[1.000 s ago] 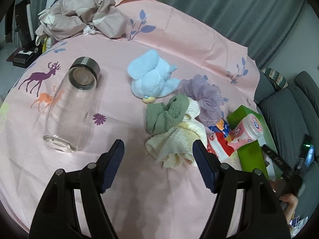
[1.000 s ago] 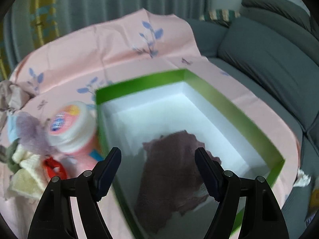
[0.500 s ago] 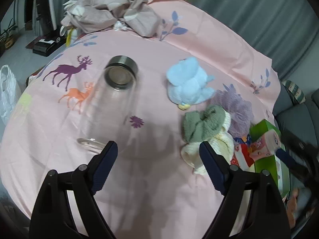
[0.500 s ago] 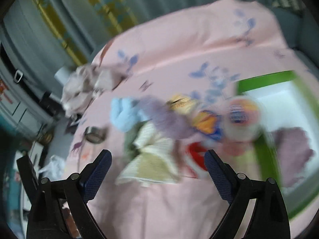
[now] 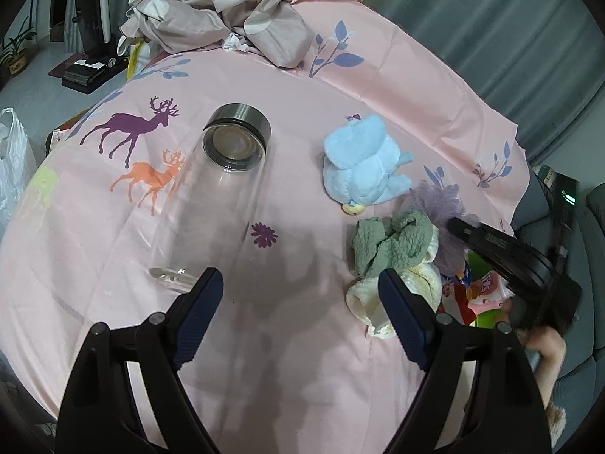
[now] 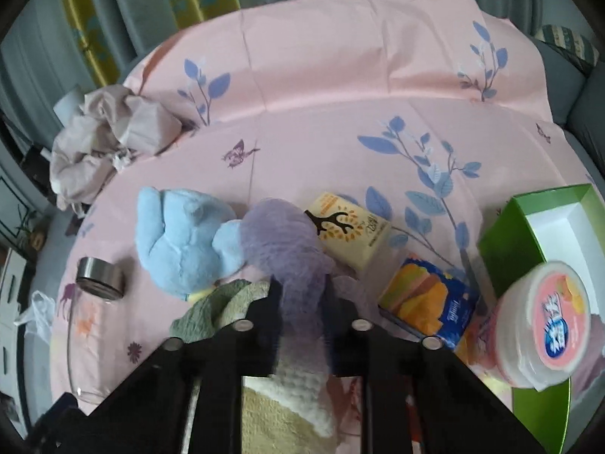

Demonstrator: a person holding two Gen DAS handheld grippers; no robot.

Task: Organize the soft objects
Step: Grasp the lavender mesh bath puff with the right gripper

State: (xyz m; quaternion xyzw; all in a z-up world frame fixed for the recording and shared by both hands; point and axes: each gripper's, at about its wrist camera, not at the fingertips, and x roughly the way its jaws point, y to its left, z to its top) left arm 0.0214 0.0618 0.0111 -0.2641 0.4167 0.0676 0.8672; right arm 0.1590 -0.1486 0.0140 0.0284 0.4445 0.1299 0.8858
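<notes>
Your right gripper [image 6: 300, 299] is clenched on the purple mesh bath pouf [image 6: 287, 249], which sits just right of the blue plush toy [image 6: 185, 238] and touches it. Your left gripper [image 5: 300, 299] hangs released above the pink sheet [image 5: 264, 359], in front of the plush toy [image 5: 363, 162]. The green towel [image 5: 389, 244] lies just in front of the plush toy, and the glass bottle [image 5: 211, 204] lies well to its left.

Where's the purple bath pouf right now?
In the right wrist view the purple bath pouf sits centre frame between the right gripper's closed fingers, touching the blue plush toy on its left.
</notes>
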